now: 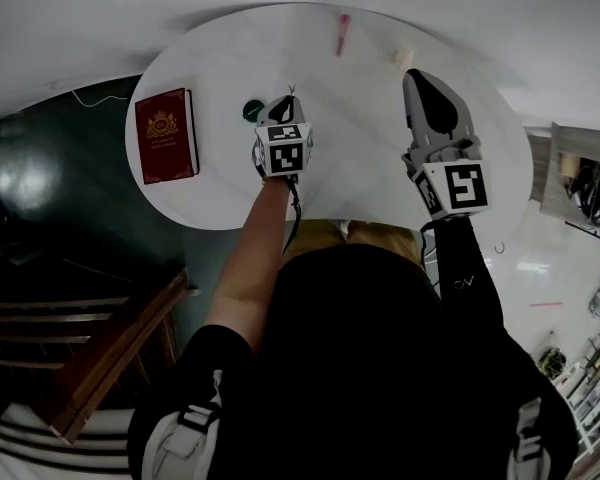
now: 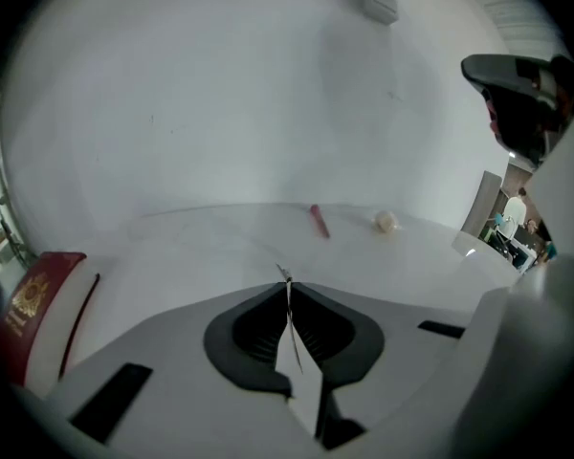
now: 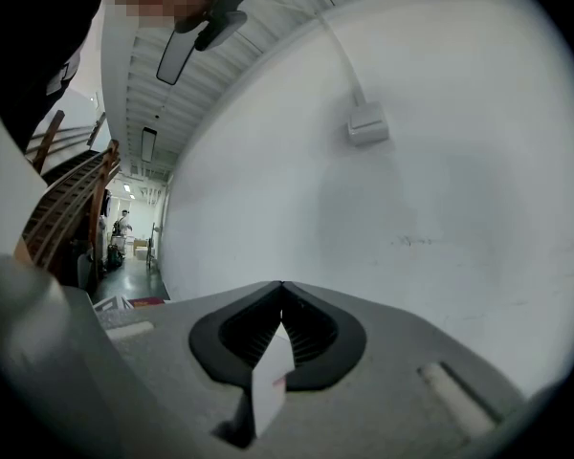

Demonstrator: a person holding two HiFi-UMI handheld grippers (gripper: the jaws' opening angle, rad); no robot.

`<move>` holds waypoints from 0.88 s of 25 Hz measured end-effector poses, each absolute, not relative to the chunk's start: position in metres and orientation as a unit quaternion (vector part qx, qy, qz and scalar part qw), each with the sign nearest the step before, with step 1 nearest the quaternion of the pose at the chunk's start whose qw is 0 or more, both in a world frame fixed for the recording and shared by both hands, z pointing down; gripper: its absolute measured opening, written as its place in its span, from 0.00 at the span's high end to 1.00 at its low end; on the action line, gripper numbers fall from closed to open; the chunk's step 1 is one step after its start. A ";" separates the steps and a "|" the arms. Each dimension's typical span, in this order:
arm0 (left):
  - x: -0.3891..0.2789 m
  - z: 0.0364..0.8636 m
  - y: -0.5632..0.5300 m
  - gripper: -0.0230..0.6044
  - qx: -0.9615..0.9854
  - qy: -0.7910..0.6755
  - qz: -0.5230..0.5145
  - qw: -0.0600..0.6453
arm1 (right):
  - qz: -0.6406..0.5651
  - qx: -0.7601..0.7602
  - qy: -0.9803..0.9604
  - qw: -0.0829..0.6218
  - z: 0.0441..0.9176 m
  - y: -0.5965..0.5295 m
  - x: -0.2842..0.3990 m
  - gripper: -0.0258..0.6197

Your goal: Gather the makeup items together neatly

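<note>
On the white oval table [image 1: 220, 188] a pink stick-shaped makeup item [image 1: 342, 34] lies at the far edge, with a small cream-coloured item [image 1: 404, 56] to its right. A dark green round item [image 1: 251, 110] sits just left of my left gripper [image 1: 290, 94], which hovers mid-table, shut, with nothing visible between its jaws. My right gripper [image 1: 412, 74] is held above the table's right part, near the cream item, and is also shut and empty. In the left gripper view the pink stick [image 2: 319, 221] and the cream item [image 2: 386, 222] lie ahead of the left gripper [image 2: 285, 275]. The right gripper [image 3: 282, 285] faces a white wall.
A dark red book [image 1: 166, 135] with a gold emblem lies at the table's left side, and the same red book [image 2: 33, 299] shows in the left gripper view. A wooden stair rail [image 1: 110, 358] and a dark floor lie to the left. A wall box [image 3: 368, 127] with a cable hangs ahead.
</note>
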State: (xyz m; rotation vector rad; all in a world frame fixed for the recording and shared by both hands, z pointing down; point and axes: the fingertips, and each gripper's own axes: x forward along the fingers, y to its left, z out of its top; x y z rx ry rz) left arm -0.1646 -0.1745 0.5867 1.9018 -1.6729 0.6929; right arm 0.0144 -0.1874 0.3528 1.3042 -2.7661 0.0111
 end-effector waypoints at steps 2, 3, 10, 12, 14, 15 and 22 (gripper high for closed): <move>-0.166 0.601 -0.174 0.93 0.696 -0.611 0.264 0.270 | 0.004 0.431 -0.901 0.046 0.355 -0.188 0.019 0.95; -0.166 0.606 -0.174 0.93 0.696 -0.607 0.269 0.274 | 0.005 0.435 -0.899 0.046 0.355 -0.189 0.020 0.95; -0.166 0.630 -0.165 0.93 0.675 -0.609 0.294 0.294 | 0.004 0.442 -0.896 0.046 0.354 -0.188 0.026 0.95; -0.166 0.630 -0.166 0.93 0.675 -0.610 0.297 0.291 | 0.004 0.444 -0.895 0.044 0.354 -0.188 0.027 0.95; -0.167 0.630 -0.166 0.93 0.677 -0.607 0.296 0.293 | 0.006 0.445 -0.895 0.042 0.354 -0.189 0.029 0.95; -0.166 0.629 -0.167 0.92 0.680 -0.605 0.293 0.294 | 0.007 0.445 -0.895 0.040 0.354 -0.189 0.029 0.95; -0.156 0.548 -0.179 0.81 0.723 -0.615 0.214 0.230 | -0.003 0.445 -0.895 0.022 0.342 -0.189 0.024 0.95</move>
